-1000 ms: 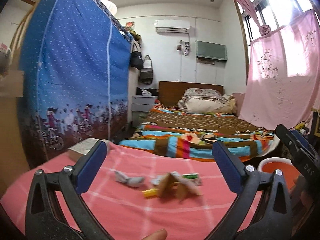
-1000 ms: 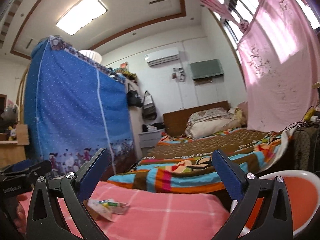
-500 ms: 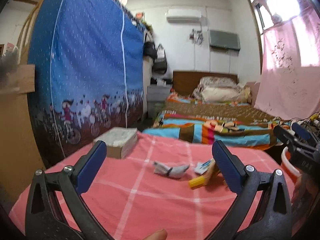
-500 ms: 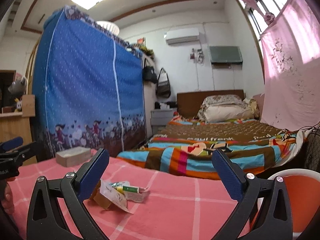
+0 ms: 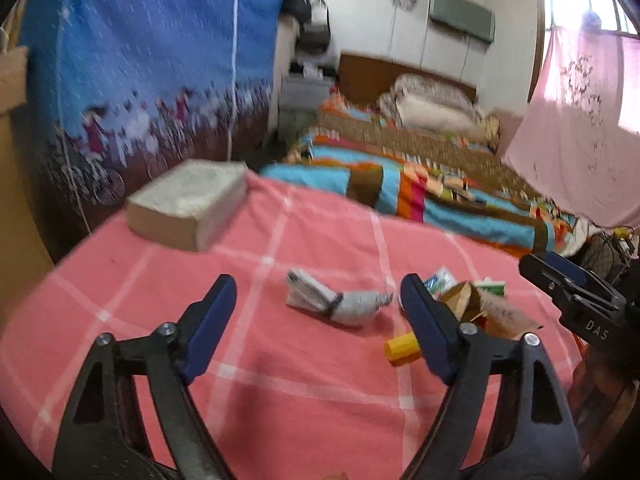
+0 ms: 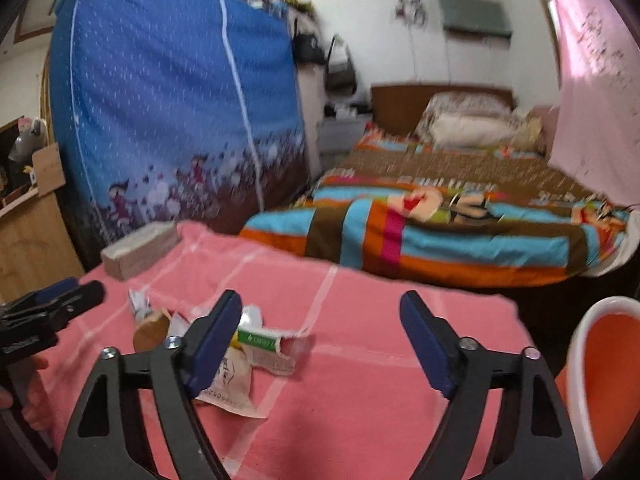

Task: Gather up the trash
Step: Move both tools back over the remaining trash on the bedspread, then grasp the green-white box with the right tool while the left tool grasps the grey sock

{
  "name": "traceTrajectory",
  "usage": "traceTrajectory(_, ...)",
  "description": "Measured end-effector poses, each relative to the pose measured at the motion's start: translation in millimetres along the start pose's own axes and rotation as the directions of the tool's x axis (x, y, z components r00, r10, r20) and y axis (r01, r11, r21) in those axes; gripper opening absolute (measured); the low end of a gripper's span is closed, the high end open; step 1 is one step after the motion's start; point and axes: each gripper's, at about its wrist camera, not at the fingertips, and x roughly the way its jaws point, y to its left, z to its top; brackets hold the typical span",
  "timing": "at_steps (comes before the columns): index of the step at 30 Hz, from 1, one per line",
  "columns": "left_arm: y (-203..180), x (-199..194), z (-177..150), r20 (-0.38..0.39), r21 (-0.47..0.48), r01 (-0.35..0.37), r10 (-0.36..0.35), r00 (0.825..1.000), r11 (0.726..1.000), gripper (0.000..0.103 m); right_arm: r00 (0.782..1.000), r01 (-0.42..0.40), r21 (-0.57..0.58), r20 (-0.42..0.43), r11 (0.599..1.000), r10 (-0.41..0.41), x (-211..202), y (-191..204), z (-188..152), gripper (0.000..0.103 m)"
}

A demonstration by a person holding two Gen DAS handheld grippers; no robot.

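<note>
Trash lies on a pink checked tablecloth [image 5: 280, 380]: a crumpled grey wrapper [image 5: 340, 306], a yellow tube [image 5: 402, 348], a brown paper bag [image 5: 492, 312] and a green-and-white packet [image 6: 260, 340]. My left gripper [image 5: 317, 284] hovers short of the grey wrapper, which shows in the gap ahead of its blue pads; its jaws are closing and touch nothing. My right gripper [image 6: 320, 302] hangs over bare cloth just right of the pile, jaws closing on nothing. A torn paper wrapper [image 6: 230, 380] lies under its left finger.
A tissue box [image 5: 188, 204] sits at the table's far left corner. An orange bin with a white rim [image 6: 608, 380] stands to the right of the table. Behind are a bed with a striped blanket [image 6: 440, 224] and a blue fabric wardrobe [image 6: 180, 100].
Both grippers have tipped downward and come closer to the trash on the table. The fingers of both now stand narrower than before.
</note>
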Motion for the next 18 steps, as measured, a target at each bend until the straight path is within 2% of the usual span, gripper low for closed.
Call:
traceTrajectory(3, -0.4, 11.4, 0.6, -0.052, -0.018, 0.022, -0.023, 0.998, 1.000, 0.081, 0.996, -0.047, -0.003, -0.080, 0.999, 0.047, 15.5, 3.0, -1.2, 0.066)
traceTrajectory(8, -4.3, 22.7, 3.0, -0.091, -0.019, 0.045, -0.047, 0.995, 0.999, 0.077, 0.986, -0.092, -0.027, -0.144, 0.995, 0.087, 28.9, 17.8, -2.8, 0.057)
traceTrajectory(12, -7.6, 31.7, 1.2, -0.142, -0.007, 0.058, -0.059, 0.988, 0.998, 0.063, 0.976, -0.102, -0.049, -0.196, 0.994, 0.090, 37.5, 24.2, -5.4, 0.050)
traceTrajectory(14, -8.5, 31.8, 1.5, -0.145, -0.004, 0.067, -0.067, 0.987, 0.998, 0.058, 0.973, -0.110, -0.042, -0.208, 0.993, 0.099, 39.3, 23.3, -6.3, 0.047)
traceTrajectory(16, -10.2, 31.2, 1.2, -0.145, 0.003, 0.077, -0.076, 0.987, 0.997, 0.048, 0.971, -0.117, -0.025, -0.214, 0.993, 0.109, 40.0, 20.3, -6.5, 0.039)
traceTrajectory(18, -11.7, 31.0, 1.3, -0.146, 0.011, 0.085, -0.082, 0.986, 0.996, 0.041, 0.968, -0.125, -0.012, -0.222, 0.992, 0.119, 41.1, 18.6, -6.6, 0.039)
